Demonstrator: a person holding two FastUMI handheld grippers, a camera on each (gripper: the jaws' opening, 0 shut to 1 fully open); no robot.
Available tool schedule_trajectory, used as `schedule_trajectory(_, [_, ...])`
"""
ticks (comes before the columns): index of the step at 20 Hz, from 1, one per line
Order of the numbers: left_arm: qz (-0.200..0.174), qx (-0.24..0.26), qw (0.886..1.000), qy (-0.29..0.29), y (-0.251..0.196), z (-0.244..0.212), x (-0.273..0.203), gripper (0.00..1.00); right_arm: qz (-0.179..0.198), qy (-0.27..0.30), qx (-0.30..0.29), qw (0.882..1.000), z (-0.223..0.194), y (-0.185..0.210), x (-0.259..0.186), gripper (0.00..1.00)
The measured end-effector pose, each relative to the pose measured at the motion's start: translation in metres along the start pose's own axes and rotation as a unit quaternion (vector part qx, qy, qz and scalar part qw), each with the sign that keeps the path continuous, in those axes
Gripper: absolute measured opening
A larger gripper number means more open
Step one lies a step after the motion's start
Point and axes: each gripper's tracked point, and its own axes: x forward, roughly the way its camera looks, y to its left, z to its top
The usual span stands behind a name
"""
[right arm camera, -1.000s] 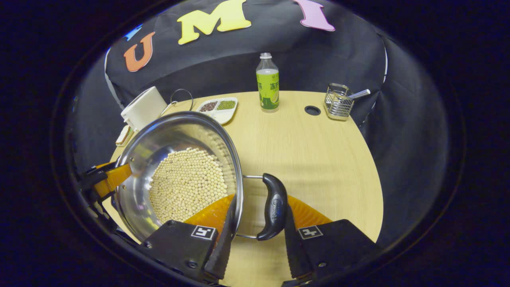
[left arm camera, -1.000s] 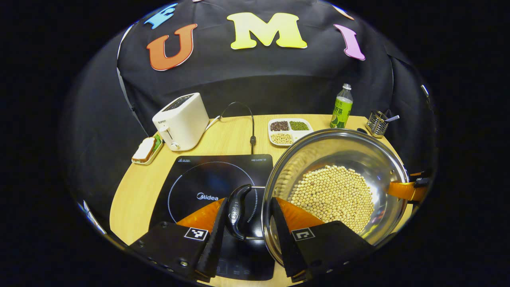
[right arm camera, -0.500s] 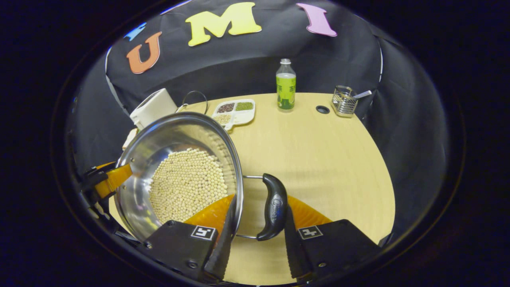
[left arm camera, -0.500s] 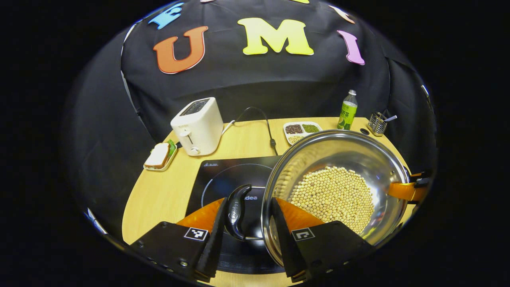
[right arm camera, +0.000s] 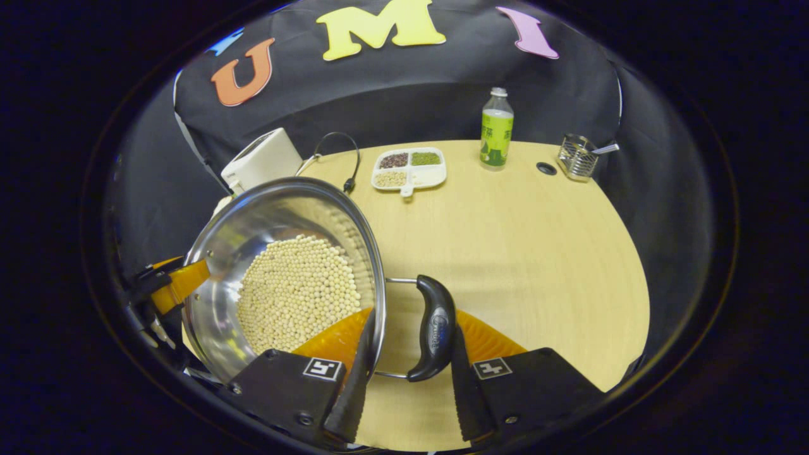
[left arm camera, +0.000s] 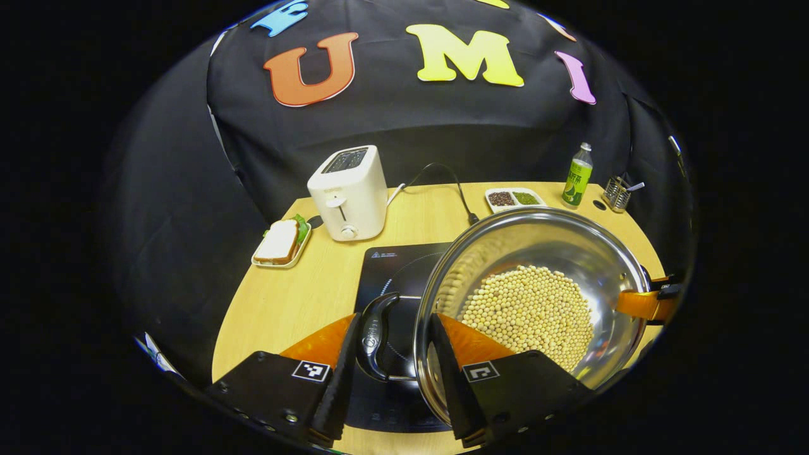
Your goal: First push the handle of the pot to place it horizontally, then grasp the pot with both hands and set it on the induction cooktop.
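Steel pot point(left arm camera: 537, 265) full of pale beans point(left arm camera: 531, 309) was held off the tabletop point(left arm camera: 284, 303), over the right part of the black induction cooktop point(left arm camera: 392, 272) in the left gripper view. Left claw point(left arm camera: 392, 373) straddled the pot's near side: one finger outside the black side handle point(left arm camera: 374, 335), the other inside the rim, both appearing to press, so clenched on handle and rim. In the right gripper view the right claw point(right arm camera: 407, 379) had the same grip on the opposite black handle point(right arm camera: 433, 328), one finger inside the pot point(right arm camera: 284, 265) wall, one outside the handle. Each view also showed the other claw at the far rim, at 3 o'clock in the left gripper view point(left arm camera: 648, 300) and at 9 o'clock in the right gripper view point(right arm camera: 167, 284). Outward from the pot in the left gripper view: white toaster point(left arm camera: 349, 193) at 11 o'clock, a sandwich on a small plate point(left arm camera: 279, 243) at 10 o'clock, a black cable point(left arm camera: 452, 189) behind the cooktop. Divided dish of beans point(right arm camera: 407, 169) at 12 o'clock, green bottle point(right arm camera: 496, 129) at 1 o'clock, wire holder point(right arm camera: 576, 158) farther right near the tabletop edge.
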Motion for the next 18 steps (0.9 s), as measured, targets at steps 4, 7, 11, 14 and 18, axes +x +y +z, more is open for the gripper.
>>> schedule_trajectory(4, [0.004, 0.004, 1.0, 0.005, 0.026, 0.0, 0.015, 0.61, -0.001, 0.009, 0.002, 1.0, 0.0, 0.027, 0.015, 0.59])
schedule_trajectory(7, [0.007, 0.0, 1.0, 0.009, 0.042, -0.001, 0.024, 0.61, -0.003, 0.014, 0.002, 1.0, 0.003, 0.044, 0.025, 0.59])
schedule_trajectory(11, [0.006, -0.004, 1.0, 0.007, 0.053, 0.001, 0.034, 0.61, -0.006, 0.017, 0.0, 1.0, 0.007, 0.056, 0.033, 0.59])
schedule_trajectory(14, [0.0, -0.002, 1.0, 0.012, 0.054, -0.002, 0.042, 0.61, -0.013, 0.021, 0.004, 1.0, 0.006, 0.057, 0.038, 0.59])
schedule_trajectory(18, [-0.007, 0.0, 1.0, 0.008, 0.052, -0.009, 0.051, 0.61, -0.017, 0.014, 0.007, 1.0, 0.005, 0.055, 0.041, 0.6])
